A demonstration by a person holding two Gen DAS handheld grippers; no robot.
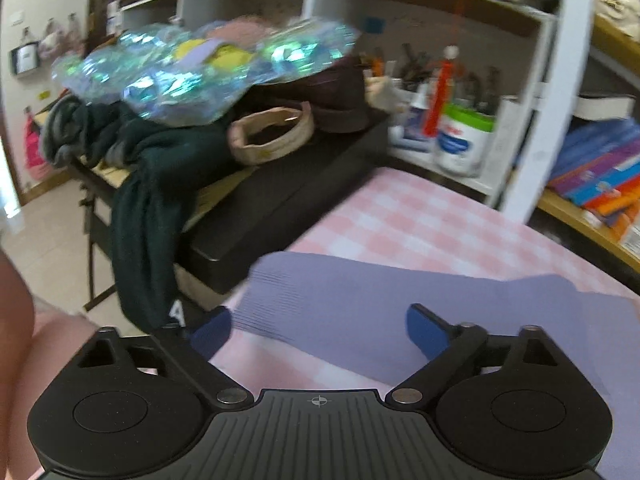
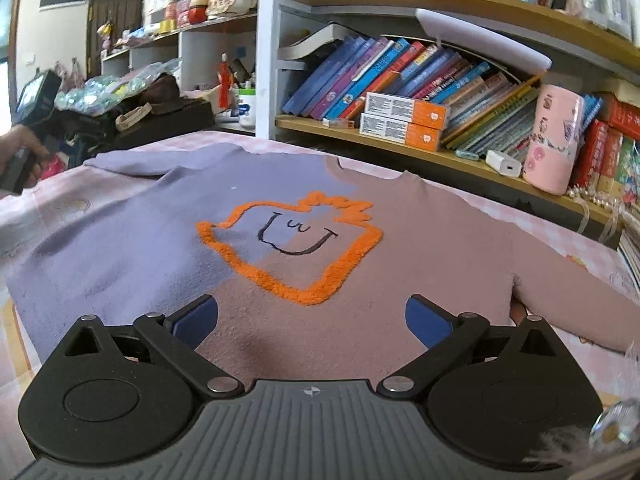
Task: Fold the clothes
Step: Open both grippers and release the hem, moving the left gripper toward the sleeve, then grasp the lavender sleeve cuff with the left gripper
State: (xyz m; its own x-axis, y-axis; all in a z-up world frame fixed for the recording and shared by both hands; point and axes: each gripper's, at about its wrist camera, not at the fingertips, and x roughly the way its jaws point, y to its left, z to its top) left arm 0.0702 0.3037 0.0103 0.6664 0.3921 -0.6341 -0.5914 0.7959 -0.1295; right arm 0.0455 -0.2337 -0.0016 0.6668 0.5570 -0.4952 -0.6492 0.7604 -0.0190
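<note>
The left wrist view is smeared by motion: the iridescent bags [image 1: 208, 68] on the dark bench read only as shimmering patches, and the jars and brushes in the white cubby [image 1: 448, 92] cannot be told apart. The label on the white tub [image 1: 464, 144] is unreadable. The purple sleeve [image 1: 360, 304] runs off the right edge, its far end unseen. In the right wrist view the sweater [image 2: 168, 240] has its hem hidden under the right gripper [image 2: 312, 320], and its pink sleeve [image 2: 572, 288] is cut by the right edge. Book spines [image 2: 400, 76] are too small to read.
</note>
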